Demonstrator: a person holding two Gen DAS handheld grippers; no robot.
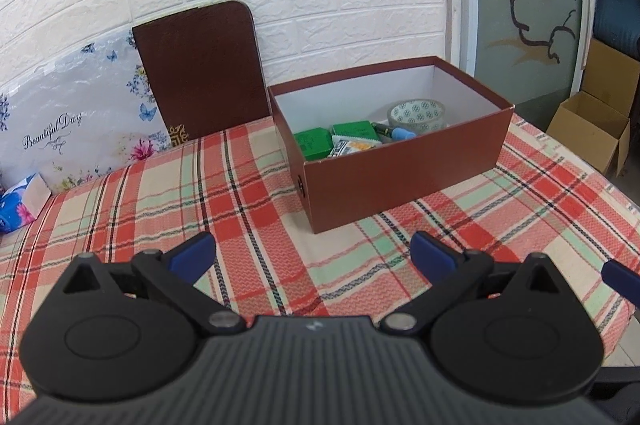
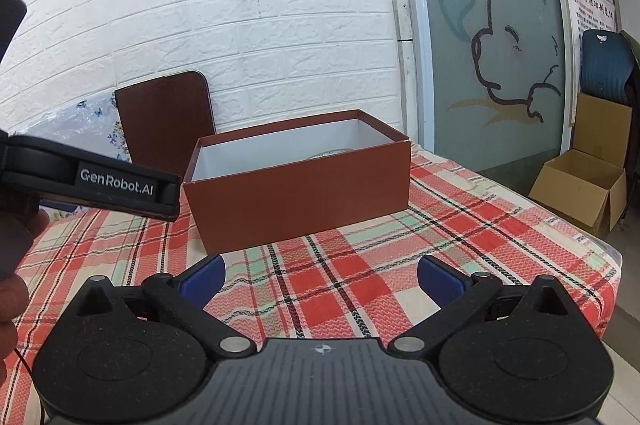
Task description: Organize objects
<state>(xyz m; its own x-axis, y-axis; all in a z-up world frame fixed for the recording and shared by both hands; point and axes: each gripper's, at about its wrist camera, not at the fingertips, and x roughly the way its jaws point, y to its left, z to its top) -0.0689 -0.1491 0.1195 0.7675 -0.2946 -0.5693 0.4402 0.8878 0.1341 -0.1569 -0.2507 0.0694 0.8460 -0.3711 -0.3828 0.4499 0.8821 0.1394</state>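
Nearest to me, my left tongs [image 1: 314,251] hang spread wide over the plaid cloth of the surface [image 1: 160,201] with nothing between the blue pads, and my right tongs [image 2: 320,275] are spread the same way, also empty. In the right wrist view the body of the left unit crosses the left side of the frame, so I judge the two are held close together over the near edge of the surface.

The cloth between me and the box looks bare in both views; I see no loose object left to collect there.

Further in, toward the far edge and the right side, sits the brown box [image 1: 404,177], open at the top. Inside it I make out two green packets [image 1: 314,143], a yellow-and-white packet [image 1: 352,147], a roll of tape [image 1: 416,114] against the far right inner wall, and a blue-tipped pen-like item [image 1: 402,134]. From the right wrist view only the top of the tape shows.

Beyond the box, the brown lid [image 1: 200,69] leans upright against the white brick wall at the far edge. A blue floral tissue pack [image 1: 22,203] lies at the far left edge.

My judgement: the collecting looks done, and what is probably left is fitting the lid onto the box.
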